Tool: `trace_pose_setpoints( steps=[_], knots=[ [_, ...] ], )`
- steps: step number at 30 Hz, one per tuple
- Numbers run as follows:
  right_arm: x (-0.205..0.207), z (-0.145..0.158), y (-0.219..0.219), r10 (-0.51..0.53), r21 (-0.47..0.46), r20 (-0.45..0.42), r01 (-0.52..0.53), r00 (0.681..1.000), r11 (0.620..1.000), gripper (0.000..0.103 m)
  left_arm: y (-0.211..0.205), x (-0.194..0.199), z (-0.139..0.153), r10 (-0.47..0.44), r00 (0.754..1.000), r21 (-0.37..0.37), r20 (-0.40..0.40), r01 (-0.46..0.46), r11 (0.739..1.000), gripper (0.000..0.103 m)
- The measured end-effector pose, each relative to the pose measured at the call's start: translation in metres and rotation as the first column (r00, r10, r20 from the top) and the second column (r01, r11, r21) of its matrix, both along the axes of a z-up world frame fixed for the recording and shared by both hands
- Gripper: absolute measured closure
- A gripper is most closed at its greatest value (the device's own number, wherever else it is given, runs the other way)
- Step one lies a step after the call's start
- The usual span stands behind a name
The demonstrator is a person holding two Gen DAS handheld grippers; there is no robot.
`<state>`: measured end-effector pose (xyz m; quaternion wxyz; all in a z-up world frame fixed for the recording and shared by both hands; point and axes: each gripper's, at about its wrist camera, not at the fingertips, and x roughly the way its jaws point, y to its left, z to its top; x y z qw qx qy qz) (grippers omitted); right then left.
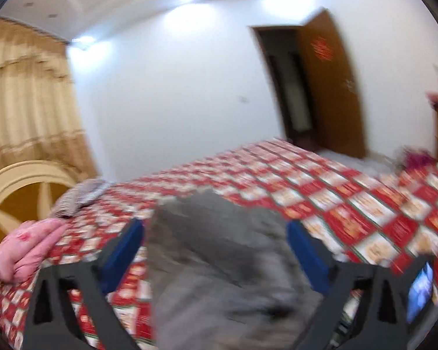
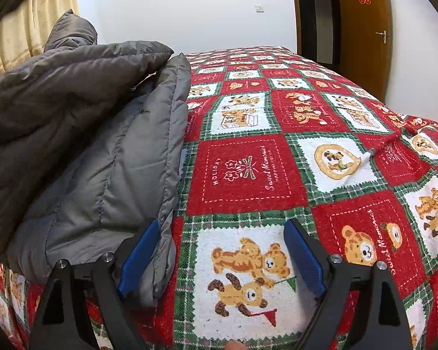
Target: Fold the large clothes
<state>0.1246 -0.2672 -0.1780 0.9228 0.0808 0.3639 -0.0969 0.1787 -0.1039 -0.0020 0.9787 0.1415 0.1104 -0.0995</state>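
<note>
A grey quilted puffer jacket (image 2: 87, 145) lies bunched on the left side of the bed, with one part folded over onto the rest. My right gripper (image 2: 222, 230) is open and low over the red, white and green teddy-bear bedspread (image 2: 248, 169). Its left blue pad (image 2: 140, 259) sits beside the jacket's hem, which reaches a little way in between the jaws. In the blurred left wrist view my left gripper (image 1: 216, 233) stands wide open, with the jacket (image 1: 219, 262) lying between and below its fingers, not pinched.
A pink folded cloth (image 1: 23, 248) and a patterned pillow (image 1: 78, 195) lie by the cream headboard (image 1: 20, 186). Beige curtains (image 1: 23, 102) hang behind it. A brown door (image 2: 362, 29) stands open beyond the bed's far corner. A lit screen (image 1: 420, 291) shows at the lower right.
</note>
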Motion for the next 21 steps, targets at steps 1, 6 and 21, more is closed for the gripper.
trace_pose_setpoints(
  steps=[1, 6, 21],
  knots=[
    [0.000, 0.000, 0.000, 0.000, -0.001, 0.000, 0.000, 1.000, 1.000, 0.015, 0.006, 0.009, 0.003, 0.047, 0.999, 0.013, 0.012, -0.047, 0.999, 0.000],
    [0.000, 0.000, 0.000, 0.000, -0.008, 0.000, 0.000, 1.000, 1.000, 0.015, 0.040, 0.059, -0.003, 0.166, 0.985, 0.019, -0.038, -0.165, 0.986, 0.000],
    [-0.006, 0.005, -0.007, -0.013, 0.039, 0.025, 0.012, 1.000, 0.999, 0.015, 0.022, 0.107, -0.087, 0.209, 0.956, 0.110, -0.205, -0.190, 0.976, 0.000]
  ],
)
